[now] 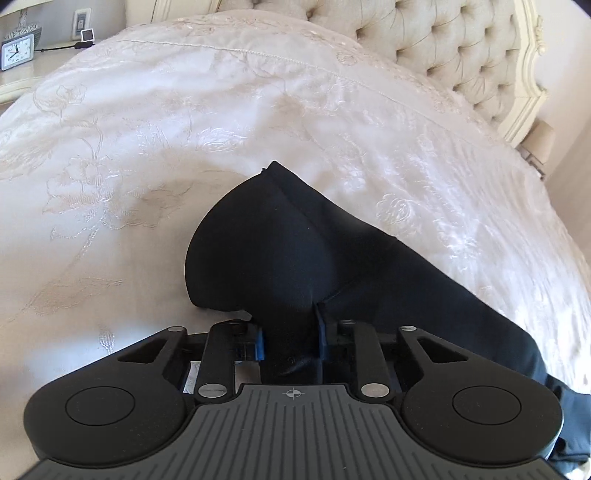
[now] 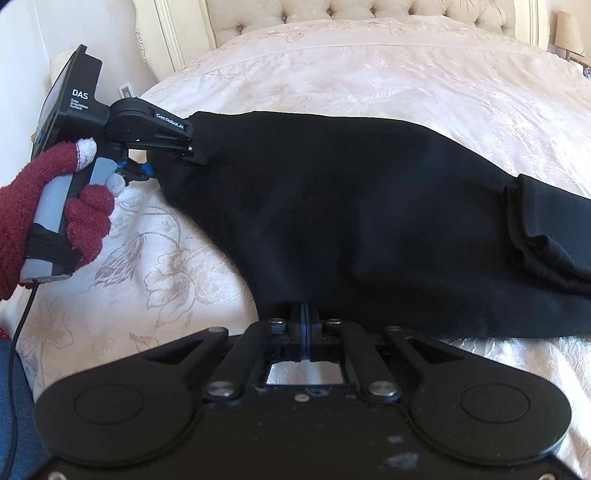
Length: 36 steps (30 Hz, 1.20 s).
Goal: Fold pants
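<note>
Black pants (image 2: 351,206) lie across the cream embroidered bedspread (image 2: 332,66), stretching from left to far right, with a folded cuff or hem at the right (image 2: 535,236). My right gripper (image 2: 306,314) is shut on the near edge of the pants. My left gripper (image 1: 291,332) is shut on a bunched corner of the pants (image 1: 280,240); it also shows in the right wrist view (image 2: 192,140), gripping the pants' far left end, held by a red-gloved hand (image 2: 55,206).
A tufted headboard (image 1: 461,48) runs along the back of the bed. A nightstand with a clock (image 1: 16,51) stands at the far left. A lamp (image 2: 569,33) stands at the far right. A black cable (image 2: 22,325) hangs from the left gripper handle.
</note>
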Each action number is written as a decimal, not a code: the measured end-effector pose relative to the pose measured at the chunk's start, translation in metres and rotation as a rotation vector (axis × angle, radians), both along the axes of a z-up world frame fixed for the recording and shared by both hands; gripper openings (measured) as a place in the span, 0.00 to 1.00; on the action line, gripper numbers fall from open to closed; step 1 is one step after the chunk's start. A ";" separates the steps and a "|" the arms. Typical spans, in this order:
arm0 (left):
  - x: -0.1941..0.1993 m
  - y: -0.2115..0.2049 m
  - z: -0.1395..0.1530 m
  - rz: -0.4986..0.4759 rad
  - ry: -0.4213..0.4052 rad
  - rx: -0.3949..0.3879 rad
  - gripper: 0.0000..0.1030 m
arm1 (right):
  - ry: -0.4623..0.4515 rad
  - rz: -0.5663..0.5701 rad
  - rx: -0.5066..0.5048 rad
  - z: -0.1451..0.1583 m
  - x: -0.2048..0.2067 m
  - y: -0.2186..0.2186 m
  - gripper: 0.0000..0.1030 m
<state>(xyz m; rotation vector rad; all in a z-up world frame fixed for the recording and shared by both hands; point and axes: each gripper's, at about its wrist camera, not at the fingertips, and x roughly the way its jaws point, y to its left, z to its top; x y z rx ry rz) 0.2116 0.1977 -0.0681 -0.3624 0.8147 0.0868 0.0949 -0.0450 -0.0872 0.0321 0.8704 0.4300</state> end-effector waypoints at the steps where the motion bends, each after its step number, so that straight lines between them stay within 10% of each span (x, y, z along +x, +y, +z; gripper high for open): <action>1: -0.002 -0.007 0.004 -0.012 -0.014 0.045 0.20 | -0.001 0.001 -0.003 0.000 0.000 0.002 0.04; 6: -0.021 -0.041 0.034 -0.071 -0.106 0.250 0.19 | -0.004 0.008 -0.012 0.000 -0.002 0.005 0.04; 11: -0.029 -0.041 0.072 -0.057 -0.134 0.159 0.19 | 0.002 0.004 -0.007 0.002 -0.001 0.006 0.04; 21: -0.043 -0.069 0.100 -0.128 -0.184 0.227 0.19 | 0.006 -0.217 0.212 0.035 0.020 -0.048 0.05; 36: -0.032 -0.044 0.081 -0.126 -0.130 0.143 0.19 | 0.101 -0.304 0.114 0.007 0.171 -0.026 0.03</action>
